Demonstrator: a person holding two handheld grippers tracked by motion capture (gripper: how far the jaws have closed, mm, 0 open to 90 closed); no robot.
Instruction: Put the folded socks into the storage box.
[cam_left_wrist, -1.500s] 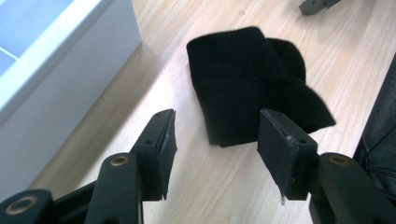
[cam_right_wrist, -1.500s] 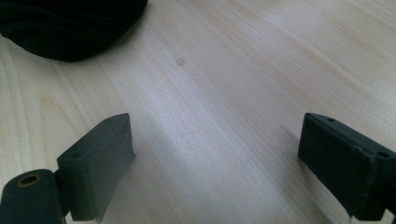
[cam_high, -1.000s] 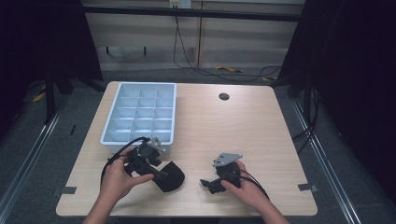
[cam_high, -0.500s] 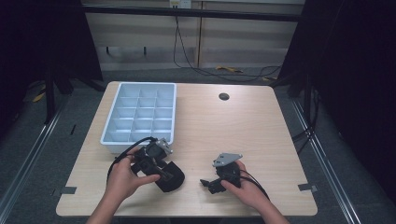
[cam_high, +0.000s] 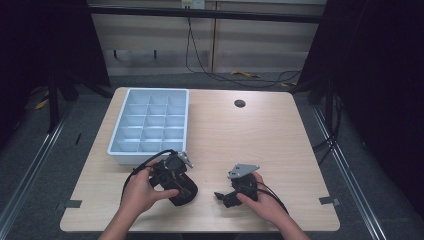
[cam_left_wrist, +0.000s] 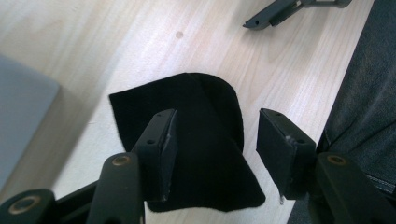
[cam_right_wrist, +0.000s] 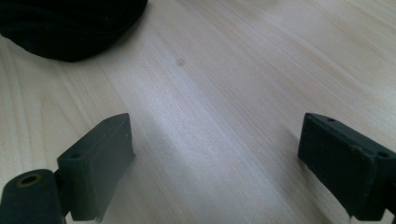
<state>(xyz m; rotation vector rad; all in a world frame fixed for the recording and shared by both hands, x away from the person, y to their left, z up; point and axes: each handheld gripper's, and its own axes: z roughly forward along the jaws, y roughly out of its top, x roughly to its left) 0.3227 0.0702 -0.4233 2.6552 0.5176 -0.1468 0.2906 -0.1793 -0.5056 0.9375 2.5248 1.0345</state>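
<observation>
Black cloth (cam_left_wrist: 205, 140) partly hidden | left hand-held gripper (cam_left_wrist: 215, 144) jaws apart

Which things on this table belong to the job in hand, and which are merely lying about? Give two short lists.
In the job, judging by the grippers:
- black cloth piece, lying between the open jaws of the left gripper
- right gripper, open above bare table nearby

Lying about:
- pale blue compartment tray, compartments apparently empty
- round dark hole in the wooden table
</observation>
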